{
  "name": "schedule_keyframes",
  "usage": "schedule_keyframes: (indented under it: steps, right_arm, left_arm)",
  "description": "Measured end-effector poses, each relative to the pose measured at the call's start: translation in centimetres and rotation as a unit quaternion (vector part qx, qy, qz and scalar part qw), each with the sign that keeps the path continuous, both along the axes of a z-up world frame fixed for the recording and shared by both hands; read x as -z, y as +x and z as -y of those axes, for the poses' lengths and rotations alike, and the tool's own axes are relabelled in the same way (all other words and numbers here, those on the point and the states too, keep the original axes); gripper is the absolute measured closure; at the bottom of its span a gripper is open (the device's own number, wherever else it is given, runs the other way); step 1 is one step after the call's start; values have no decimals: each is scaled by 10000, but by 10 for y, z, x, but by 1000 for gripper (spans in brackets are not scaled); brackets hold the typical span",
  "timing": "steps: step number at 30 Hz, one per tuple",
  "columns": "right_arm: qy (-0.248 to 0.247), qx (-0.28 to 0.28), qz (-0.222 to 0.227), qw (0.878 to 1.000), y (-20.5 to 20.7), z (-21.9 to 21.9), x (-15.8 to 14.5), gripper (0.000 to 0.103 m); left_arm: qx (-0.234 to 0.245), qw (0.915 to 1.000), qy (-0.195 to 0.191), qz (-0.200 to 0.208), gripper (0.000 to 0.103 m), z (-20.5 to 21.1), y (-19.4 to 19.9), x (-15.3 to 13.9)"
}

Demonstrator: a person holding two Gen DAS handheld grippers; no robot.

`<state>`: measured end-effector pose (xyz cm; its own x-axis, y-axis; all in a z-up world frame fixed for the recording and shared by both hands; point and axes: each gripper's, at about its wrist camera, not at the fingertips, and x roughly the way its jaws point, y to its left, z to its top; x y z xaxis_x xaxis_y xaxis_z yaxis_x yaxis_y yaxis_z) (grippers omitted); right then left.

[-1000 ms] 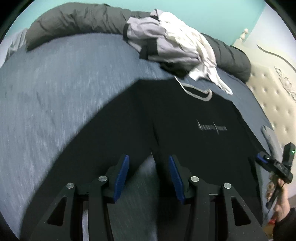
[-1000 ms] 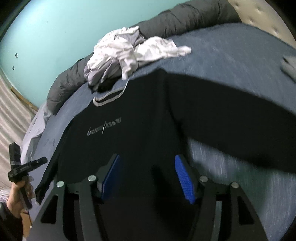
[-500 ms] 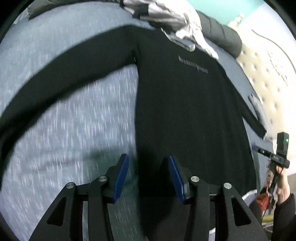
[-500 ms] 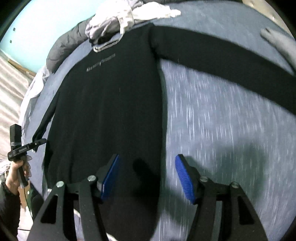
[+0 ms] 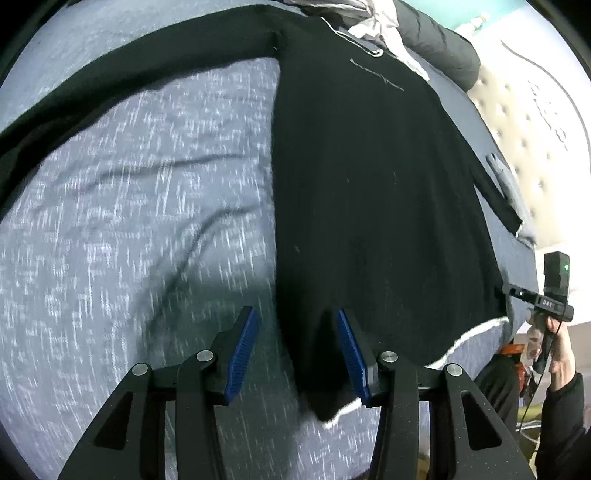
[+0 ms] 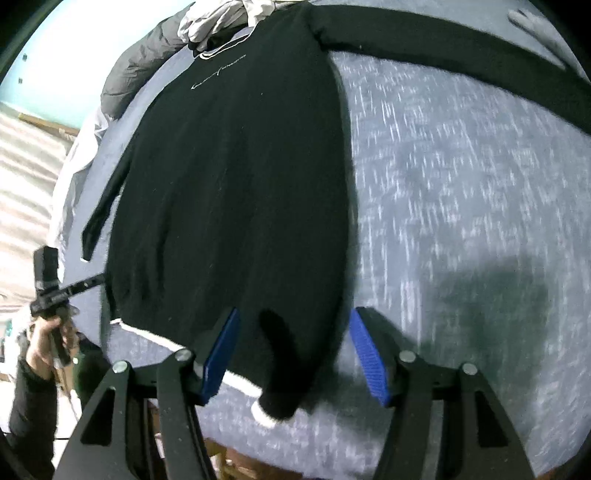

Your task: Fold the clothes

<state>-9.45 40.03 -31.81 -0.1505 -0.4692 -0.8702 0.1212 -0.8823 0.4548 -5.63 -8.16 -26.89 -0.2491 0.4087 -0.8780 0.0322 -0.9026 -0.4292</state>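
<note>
A black long-sleeved shirt (image 5: 369, 192) (image 6: 229, 177) lies flat, front up, on a grey-blue bed (image 5: 129, 221) (image 6: 461, 184), both sleeves spread out to the sides. Its white-edged hem is near the bed's front edge. My left gripper (image 5: 295, 321) is open just above the hem's left corner, which lies between its blue pads without being pinched. My right gripper (image 6: 295, 317) is open over the hem's right corner in the same way. Each wrist view shows the other gripper (image 5: 517, 291) (image 6: 88, 282) in a hand at the frame's edge.
A heap of white and grey clothes (image 5: 373, 18) (image 6: 221, 18) and a dark grey rolled duvet (image 5: 443, 48) (image 6: 140, 70) lie at the far end. A tufted headboard (image 5: 535, 129) borders one side, with a grey cloth (image 5: 506, 181) beside it. The bed's edge runs just below the hem.
Both grippers have drawn back along the shirt from its chest to the hem and tilted further down. The jaws have kept the same width. The shirt has not moved.
</note>
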Motion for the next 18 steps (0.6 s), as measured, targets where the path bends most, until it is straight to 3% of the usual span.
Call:
schedule_keyframes:
  steps: [6, 8, 9, 13, 15, 18]
  right_arm:
    - [22, -38, 152, 9999, 14, 3, 2, 40]
    - [-7, -6, 168, 9999, 16, 2, 4, 42]
    - [-17, 9, 175, 9998, 18, 2, 5, 47]
    - [-34, 25, 169, 9998, 28, -7, 8, 90]
    - [-57, -12, 111, 9999, 30, -8, 5, 96]
    - [-101, -21, -36, 9999, 33, -15, -4, 97]
  left_arm:
    - [84, 9999, 85, 96, 55, -12, 14, 7]
    - [135, 9999, 19, 77, 60, -17, 16, 8]
    - [162, 9998, 40, 76, 65, -19, 17, 9]
    - [260, 9995, 60, 192, 81, -27, 20, 15]
    - [317, 9992, 59, 222, 95, -30, 22, 16]
    - [363, 9993, 45, 114, 97, -33, 25, 8]
